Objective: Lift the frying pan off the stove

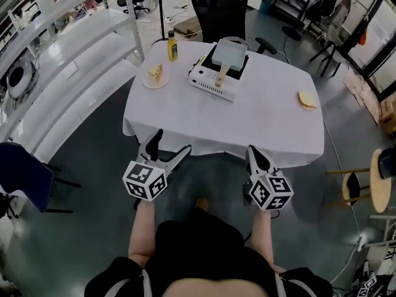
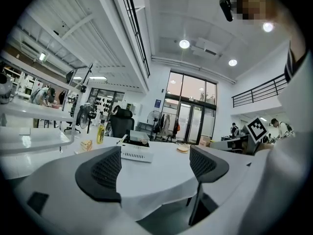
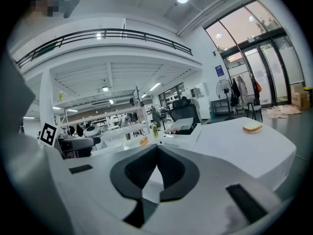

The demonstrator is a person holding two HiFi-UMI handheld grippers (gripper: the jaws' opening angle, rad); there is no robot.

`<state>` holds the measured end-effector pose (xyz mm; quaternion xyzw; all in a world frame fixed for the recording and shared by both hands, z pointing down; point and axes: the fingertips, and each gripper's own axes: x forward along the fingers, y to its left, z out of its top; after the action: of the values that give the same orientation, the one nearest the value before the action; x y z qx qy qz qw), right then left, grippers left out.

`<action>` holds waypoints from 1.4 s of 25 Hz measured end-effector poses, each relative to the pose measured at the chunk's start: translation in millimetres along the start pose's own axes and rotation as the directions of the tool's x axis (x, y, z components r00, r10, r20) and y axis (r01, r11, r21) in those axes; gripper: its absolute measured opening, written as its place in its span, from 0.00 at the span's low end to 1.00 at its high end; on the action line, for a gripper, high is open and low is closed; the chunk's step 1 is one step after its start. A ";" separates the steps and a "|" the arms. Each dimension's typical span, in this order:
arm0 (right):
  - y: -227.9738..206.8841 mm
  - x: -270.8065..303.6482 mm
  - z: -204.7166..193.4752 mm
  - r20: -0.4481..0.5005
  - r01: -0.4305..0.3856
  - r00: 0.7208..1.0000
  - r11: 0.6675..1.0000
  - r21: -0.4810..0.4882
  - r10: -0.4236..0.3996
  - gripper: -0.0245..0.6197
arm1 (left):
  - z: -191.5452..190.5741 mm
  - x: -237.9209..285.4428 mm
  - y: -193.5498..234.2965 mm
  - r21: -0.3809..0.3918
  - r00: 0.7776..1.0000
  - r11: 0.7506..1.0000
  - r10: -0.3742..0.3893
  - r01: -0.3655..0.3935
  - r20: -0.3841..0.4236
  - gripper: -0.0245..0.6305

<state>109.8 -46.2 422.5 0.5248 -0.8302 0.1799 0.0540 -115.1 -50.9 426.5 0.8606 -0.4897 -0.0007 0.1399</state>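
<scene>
A square grey frying pan (image 1: 230, 53) with a wooden handle (image 1: 221, 74) rests on a white portable stove (image 1: 212, 83) at the far side of the white-clothed table (image 1: 247, 122). Both grippers hang in front of the table's near edge, well short of the stove. My left gripper (image 1: 168, 150) is open with nothing between its fingers. My right gripper (image 1: 253, 153) is shut and empty. In the left gripper view the pan (image 2: 139, 137) and stove (image 2: 136, 153) show far beyond the open left gripper (image 2: 156, 168). In the right gripper view the pan (image 3: 180, 124) sits far past the shut right gripper (image 3: 156, 154).
On the table lie a plate with a sandwich (image 1: 155, 75), a yellow bottle (image 1: 172, 46) and a bread piece (image 1: 307, 100). A black office chair (image 1: 219, 11) stands behind the table. A blue chair (image 1: 21, 175) is at the left, a wooden stool (image 1: 380, 179) at the right, white shelving (image 1: 55, 48) along the left.
</scene>
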 end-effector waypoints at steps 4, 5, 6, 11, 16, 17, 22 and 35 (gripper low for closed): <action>-20.8 29.3 14.1 -0.010 -0.021 1.000 1.000 -0.011 0.021 0.05 | 7.8 34.5 10.0 -0.017 1.000 1.000 0.014 -0.014 0.009 0.72; -26.5 36.1 17.6 -0.012 -0.025 1.000 1.000 -0.015 0.025 0.05 | 10.2 42.9 12.1 -0.021 1.000 1.000 0.018 -0.018 0.014 0.72; -32.6 42.6 21.4 -0.013 -0.029 1.000 0.999 -0.018 0.029 0.05 | 12.7 51.3 13.7 -0.024 1.000 0.999 0.022 -0.021 0.019 0.72; -62.2 70.8 38.9 -0.004 -0.045 0.999 0.999 -0.028 0.045 0.05 | 20.2 88.9 18.0 -0.027 0.999 0.999 0.032 -0.031 0.038 0.72; -79.6 90.9 38.6 -0.011 -0.073 0.997 0.997 -0.024 0.073 0.05 | 14.9 109.5 19.6 -0.032 0.998 0.998 0.052 -0.051 0.038 0.72; -80.6 92.1 36.4 -0.017 -0.079 0.997 0.997 -0.021 0.078 0.05 | 11.9 109.9 17.9 -0.034 0.998 0.998 0.054 -0.053 0.033 0.72; -78.2 93.2 26.0 -0.045 -0.106 0.993 0.994 0.000 0.106 0.05 | -2.7 102.2 12.9 -0.053 0.997 0.996 0.073 -0.073 -0.008 0.72; -91.6 110.3 20.8 -0.050 -0.091 0.995 0.996 0.022 0.092 0.05 | -0.3 135.6 15.8 -0.049 1.000 0.999 0.015 -0.016 -0.017 0.72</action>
<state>144.6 -182.7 456.1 0.4821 -0.8499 0.2037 0.0615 -57.8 -172.7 449.0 0.8531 -0.4950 -0.0044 0.1649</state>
